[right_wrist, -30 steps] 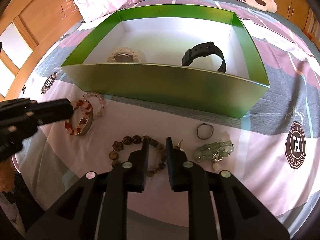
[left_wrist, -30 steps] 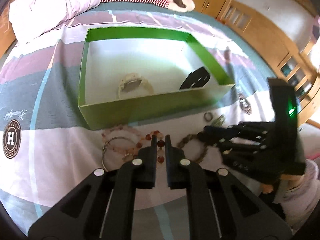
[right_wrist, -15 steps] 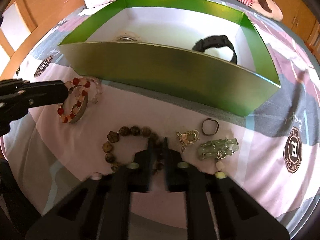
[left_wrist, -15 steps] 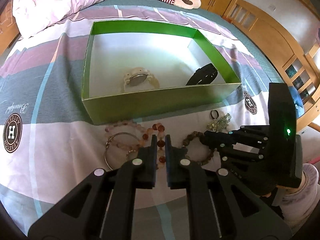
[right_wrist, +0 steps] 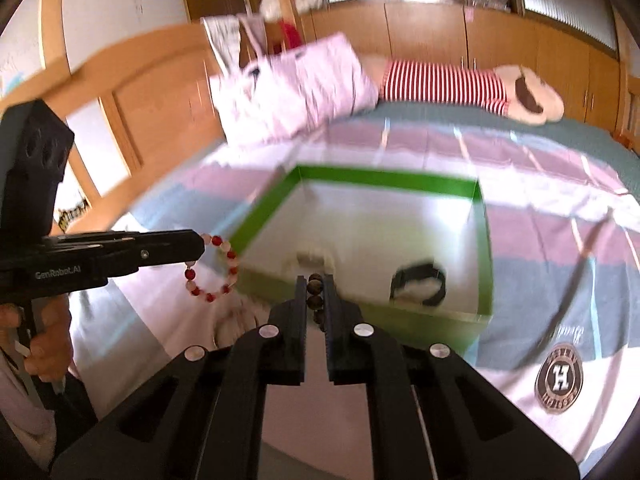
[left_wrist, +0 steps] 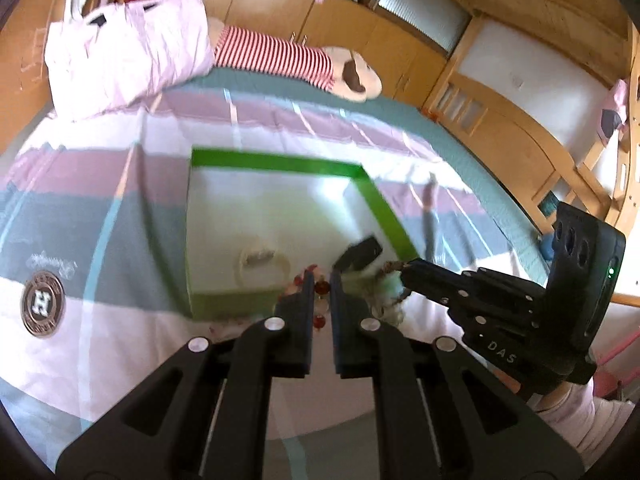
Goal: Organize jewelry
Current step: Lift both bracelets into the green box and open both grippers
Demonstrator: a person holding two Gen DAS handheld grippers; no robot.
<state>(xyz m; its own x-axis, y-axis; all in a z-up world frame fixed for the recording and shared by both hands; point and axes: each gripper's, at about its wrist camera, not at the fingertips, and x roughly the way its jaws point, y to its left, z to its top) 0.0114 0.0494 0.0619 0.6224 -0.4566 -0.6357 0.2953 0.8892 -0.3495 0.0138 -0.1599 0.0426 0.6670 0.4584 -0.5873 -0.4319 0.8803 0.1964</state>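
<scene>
A green box (right_wrist: 440,184) with a white interior sits on the striped bedsheet (right_wrist: 540,248). Inside it lie a black watch (right_wrist: 418,284) near the front right wall and a pale watch (left_wrist: 260,258) toward the front left. The box's near wall stands between both tools and the interior. A pink pillow (right_wrist: 296,92) and a red-striped plush toy (right_wrist: 444,84) lie at the head of the bed, clear of the box.

The left hand-held gripper (left_wrist: 320,280) is clenched on a red-and-white bead bracelet (right_wrist: 212,268), which hangs as a loop off the sheet, just left of the box's front left corner. The right hand-held gripper (right_wrist: 315,284) is clenched on a brown bead bracelet (right_wrist: 314,302), held raised just in front of the near wall. Both tools point toward the box, roughly level. A hand (right_wrist: 48,344) grips the left tool's handle.

The bed is surrounded by wooden cabinets (right_wrist: 500,36) and a wooden frame (left_wrist: 520,132). Both views are motion-blurred.
</scene>
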